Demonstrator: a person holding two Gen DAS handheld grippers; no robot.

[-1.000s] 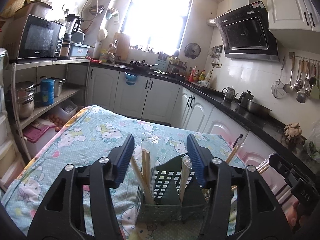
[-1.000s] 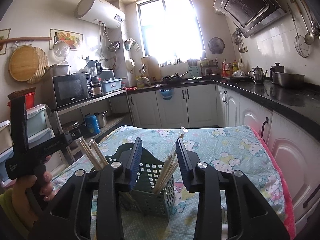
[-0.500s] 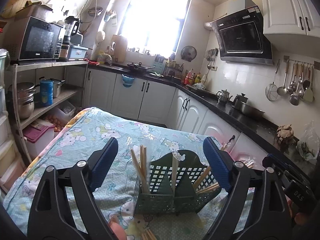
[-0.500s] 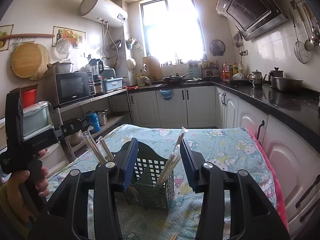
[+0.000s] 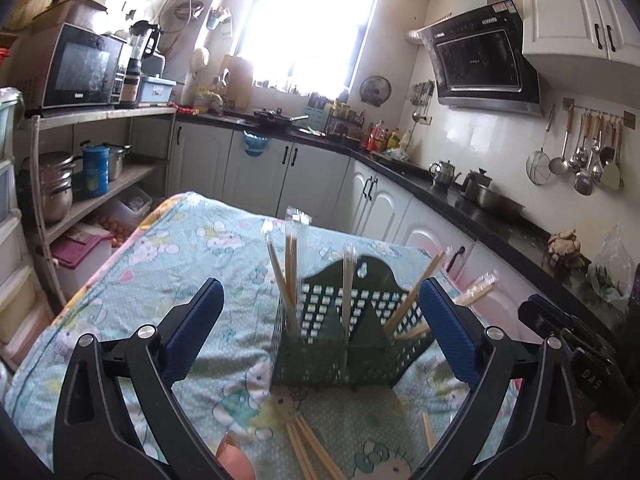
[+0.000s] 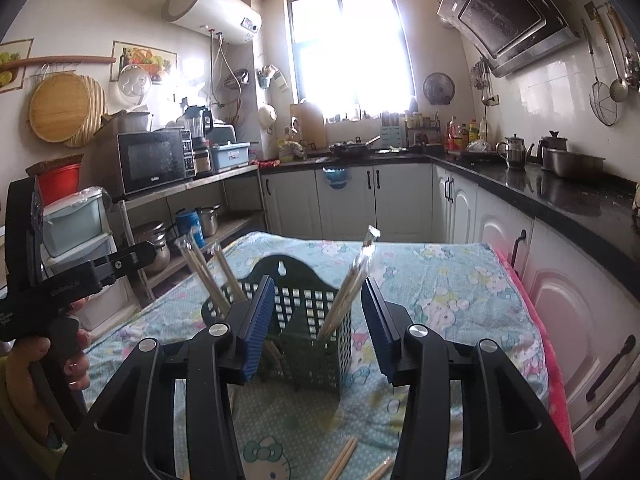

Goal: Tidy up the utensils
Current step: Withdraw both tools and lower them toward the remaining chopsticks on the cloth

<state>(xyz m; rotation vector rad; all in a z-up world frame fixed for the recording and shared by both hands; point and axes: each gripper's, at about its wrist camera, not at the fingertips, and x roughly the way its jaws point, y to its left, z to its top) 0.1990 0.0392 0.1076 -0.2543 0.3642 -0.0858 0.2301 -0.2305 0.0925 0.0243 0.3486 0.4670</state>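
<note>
1. Left wrist view: the left gripper [image 5: 320, 320] stands wide open, its jaws having just been opening, with nothing pressed between the fingers [image 5: 200, 320]. The green utensil basket [image 5: 344, 332] sits dead ahead on the cloth-covered tabletop [image 5: 180, 264], chopsticks [image 5: 288, 276] upright in its compartments. Loose chopsticks [image 5: 308, 448] lie flat nearer the camera, below the fingers, long axes running roughly away from it — likely the next pick.
2. Right wrist view: the right gripper [image 6: 318, 320] is part open, its jaws having just been opening — the basket's bundle [image 6: 352, 284] leans between them, untouched. Loose sticks [image 6: 344, 456] lie below.
</note>
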